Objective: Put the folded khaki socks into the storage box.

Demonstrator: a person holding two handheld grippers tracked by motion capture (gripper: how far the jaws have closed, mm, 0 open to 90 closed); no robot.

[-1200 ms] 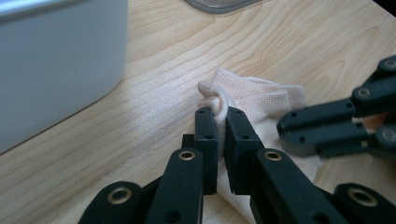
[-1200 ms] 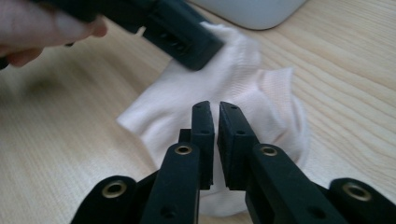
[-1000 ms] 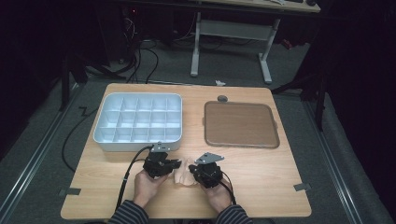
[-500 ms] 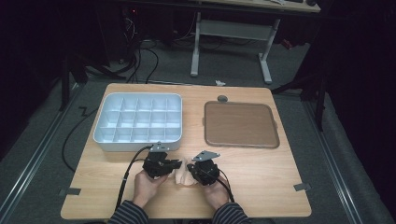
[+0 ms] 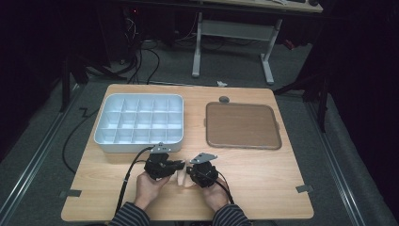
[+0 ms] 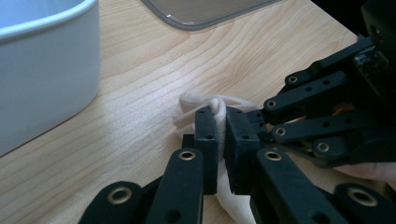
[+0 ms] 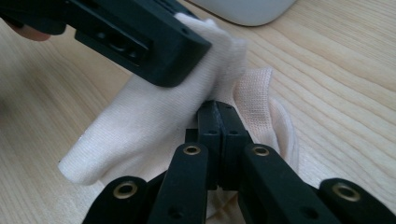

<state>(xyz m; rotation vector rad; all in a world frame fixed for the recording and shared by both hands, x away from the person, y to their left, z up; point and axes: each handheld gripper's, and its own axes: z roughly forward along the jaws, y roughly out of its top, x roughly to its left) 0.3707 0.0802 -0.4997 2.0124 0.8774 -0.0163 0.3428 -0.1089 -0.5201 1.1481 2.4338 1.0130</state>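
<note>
While both grippers, left [image 5: 181, 164] and right [image 5: 189, 171], pinch the sock [image 7: 154, 126], fingers clamped on it, folding seems underway; next, draw it flat on the counter [image 5: 263, 179].

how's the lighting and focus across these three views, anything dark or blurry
High view: the table is lit while the room around it sinks into near black, and the white cloth is small and soft. Left gripper view: bright, sharp on the cloth, the tray wall nearby slightly soft. Right gripper view: the cloth is crisp, the table's far edges blur.
</note>
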